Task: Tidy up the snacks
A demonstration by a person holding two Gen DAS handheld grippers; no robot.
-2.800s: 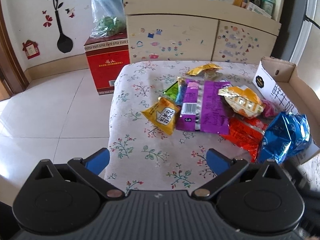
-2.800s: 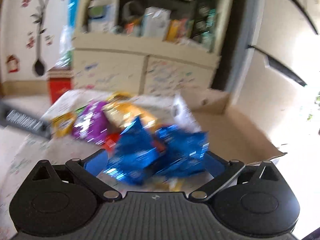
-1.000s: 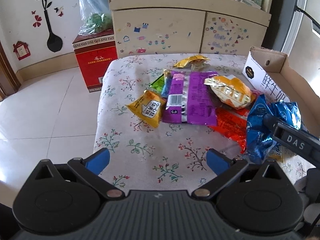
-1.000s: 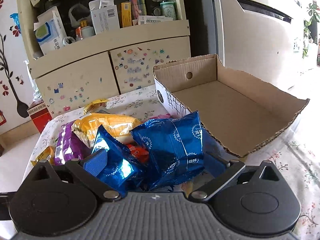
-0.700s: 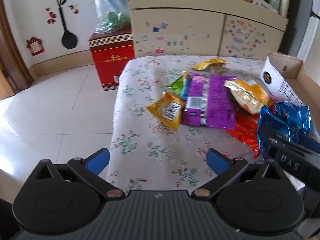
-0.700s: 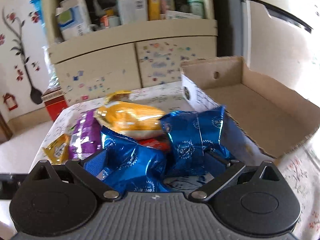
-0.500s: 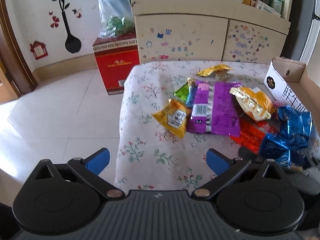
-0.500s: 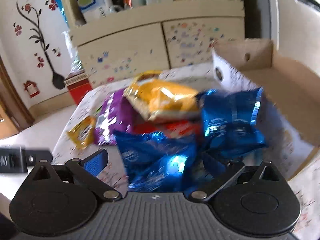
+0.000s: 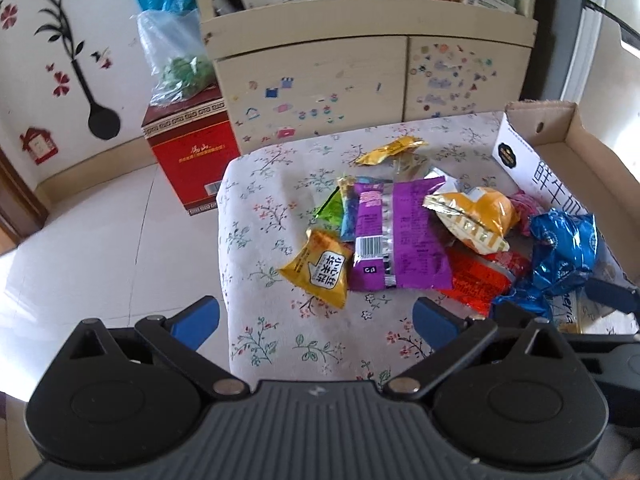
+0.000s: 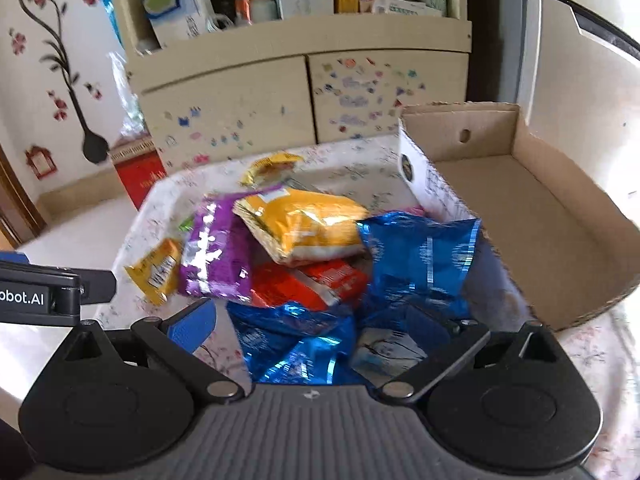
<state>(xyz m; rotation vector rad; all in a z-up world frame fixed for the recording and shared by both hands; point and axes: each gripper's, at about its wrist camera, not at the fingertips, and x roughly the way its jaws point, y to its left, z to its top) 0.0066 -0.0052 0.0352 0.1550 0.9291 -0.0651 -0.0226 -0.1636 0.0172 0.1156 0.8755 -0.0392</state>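
Note:
A heap of snack packets lies on the flowered tablecloth. In it are a purple packet, a puffed yellow bag, a red packet, a small yellow packet and two shiny blue bags. An open cardboard box stands to the right, nothing visible inside. My right gripper is open, its fingers spread around the blue bags, the right finger partly hidden. My left gripper hangs open over the table's near edge, holding nothing.
A gold packet lies apart at the back, and a green one peeks out under the purple packet. A sticker-covered cabinet stands behind the table. A red carton sits on the tiled floor to the left.
My right gripper has swung back to the right towards the box, with the blue bags still between its fingers. My left gripper has shifted slightly; the heap lies as before.

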